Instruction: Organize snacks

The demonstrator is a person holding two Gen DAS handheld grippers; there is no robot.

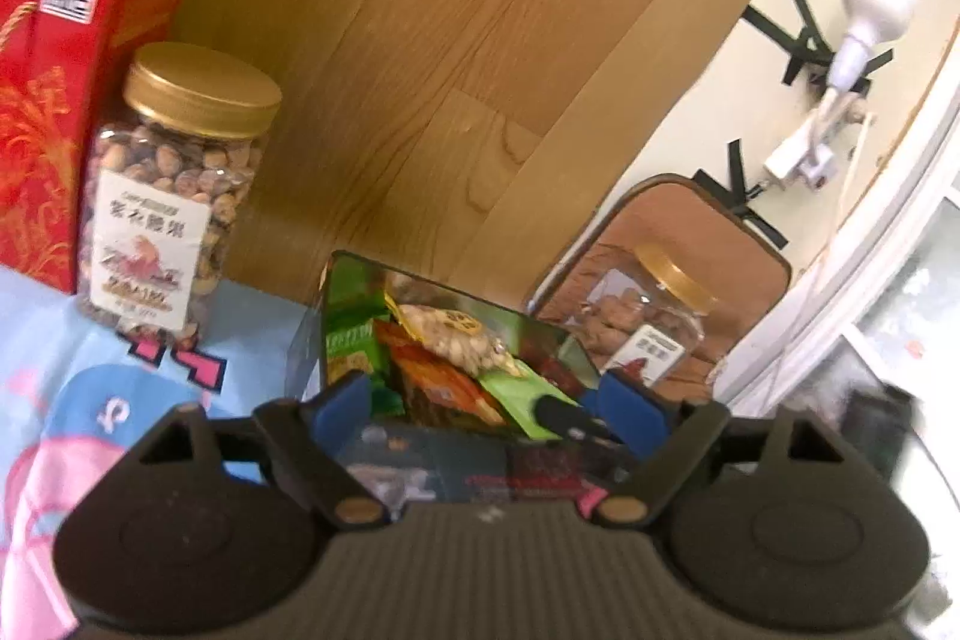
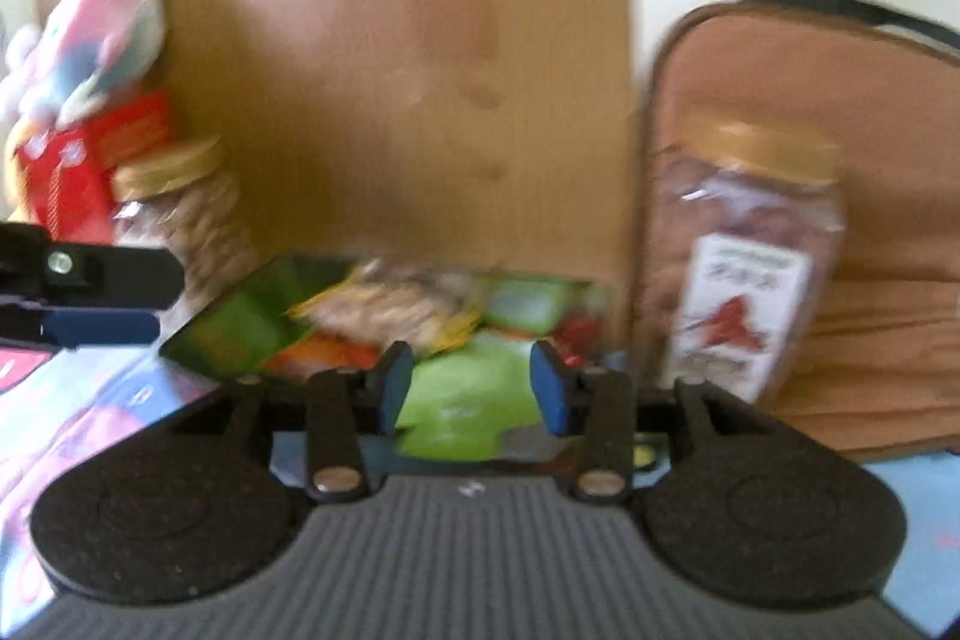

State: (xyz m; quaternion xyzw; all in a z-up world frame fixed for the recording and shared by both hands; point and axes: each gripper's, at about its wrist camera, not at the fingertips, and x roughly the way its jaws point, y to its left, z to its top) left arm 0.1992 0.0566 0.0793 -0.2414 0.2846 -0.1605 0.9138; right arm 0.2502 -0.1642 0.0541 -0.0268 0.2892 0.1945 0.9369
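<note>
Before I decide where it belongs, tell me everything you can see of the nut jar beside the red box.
The nut jar is clear plastic with a screw-on gold lid, shut. It stands upright and looks nearly full of brown nuts. A white label with dark writing and a reddish picture covers its front. It rests on the printed blue cloth, against or very close to the red box. No gripper touches it.

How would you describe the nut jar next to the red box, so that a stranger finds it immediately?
Find the wooden panel behind the blue cloth; at its left stands a tall red box. The jar stands just right of that box. It has a gold lid, a white label, and is full of nuts, unlike the second jar, which is nearly empty and stands before a brown cushion.
</note>
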